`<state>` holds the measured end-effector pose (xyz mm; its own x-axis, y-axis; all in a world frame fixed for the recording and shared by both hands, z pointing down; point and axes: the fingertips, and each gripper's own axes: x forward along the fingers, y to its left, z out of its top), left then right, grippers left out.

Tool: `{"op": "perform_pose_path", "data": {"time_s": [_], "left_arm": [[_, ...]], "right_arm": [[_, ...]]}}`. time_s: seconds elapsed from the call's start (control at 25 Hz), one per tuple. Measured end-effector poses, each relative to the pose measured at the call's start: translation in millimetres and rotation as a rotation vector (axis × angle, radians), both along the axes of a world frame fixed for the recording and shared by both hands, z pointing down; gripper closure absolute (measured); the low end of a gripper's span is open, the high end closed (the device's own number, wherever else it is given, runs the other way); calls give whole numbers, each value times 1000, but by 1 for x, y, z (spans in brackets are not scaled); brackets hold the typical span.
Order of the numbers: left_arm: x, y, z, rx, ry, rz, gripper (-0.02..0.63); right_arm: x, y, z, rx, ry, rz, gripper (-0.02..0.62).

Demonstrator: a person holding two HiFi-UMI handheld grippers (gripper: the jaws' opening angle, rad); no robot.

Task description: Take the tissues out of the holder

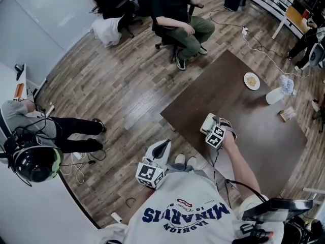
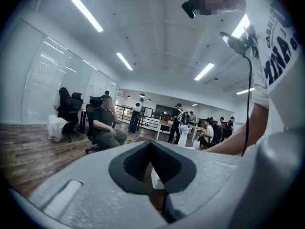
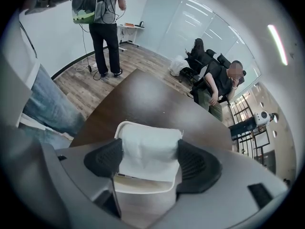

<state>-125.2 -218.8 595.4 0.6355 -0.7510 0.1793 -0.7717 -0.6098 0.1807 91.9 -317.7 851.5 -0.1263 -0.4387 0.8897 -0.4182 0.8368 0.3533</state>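
Note:
A white tissue holder [image 1: 205, 125] stands near the front left edge of the dark brown table [image 1: 254, 131]. My right gripper [image 1: 213, 124] reaches down onto it. In the right gripper view a folded stack of white tissues [image 3: 150, 147] rises out of the holder's rim [image 3: 143, 187], and the two black pads [image 3: 198, 166] of the right gripper [image 3: 150, 160] press on its left and right sides. My left gripper [image 1: 163, 146] hangs off the table over the wooden floor, near my waist. Its jaws [image 2: 151, 144] meet at the tips with nothing held.
A small plate [image 1: 251, 80], a white bottle-like object [image 1: 277, 94] and a small packet [image 1: 287, 114] lie at the table's far side. A seated person [image 1: 177, 24] is beyond the table; another person [image 1: 30, 151] stands at my left. Cables trail on the floor.

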Motion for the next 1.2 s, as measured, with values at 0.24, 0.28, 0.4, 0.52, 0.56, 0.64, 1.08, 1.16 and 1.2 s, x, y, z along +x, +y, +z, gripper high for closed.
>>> {"op": "perform_pose_path", "data": {"time_s": [0.24, 0.28, 0.4, 0.52, 0.56, 0.64, 1.08, 1.16, 1.2], "left_arm": [[7, -3, -3, 12, 8, 33, 601], [9, -2, -4, 14, 8, 41, 601], [14, -3, -4, 18, 10, 63, 601], [22, -8, -4, 21, 14, 94, 601], [25, -8, -4, 23, 13, 107, 601], [35, -9, -5, 30, 9, 137, 601], [91, -18, -34, 107, 9, 300, 601], [104, -18, -44, 122, 7, 328, 601], [111, -17, -48, 130, 7, 341, 601]], "right_arm": [[2, 2, -21, 44, -11, 27, 233], [1, 3, -28, 59, -15, 29, 233], [-2, 2, -52, 115, -43, 40, 233], [-3, 0, -85, 179, -84, 66, 233], [-2, 1, -98, 203, -99, 78, 233], [2, 5, -125, 256, -138, 106, 233], [19, 57, -273, 519, -424, 244, 233], [27, 67, -298, 560, -487, 276, 233], [31, 73, -309, 581, -518, 294, 233]]}}
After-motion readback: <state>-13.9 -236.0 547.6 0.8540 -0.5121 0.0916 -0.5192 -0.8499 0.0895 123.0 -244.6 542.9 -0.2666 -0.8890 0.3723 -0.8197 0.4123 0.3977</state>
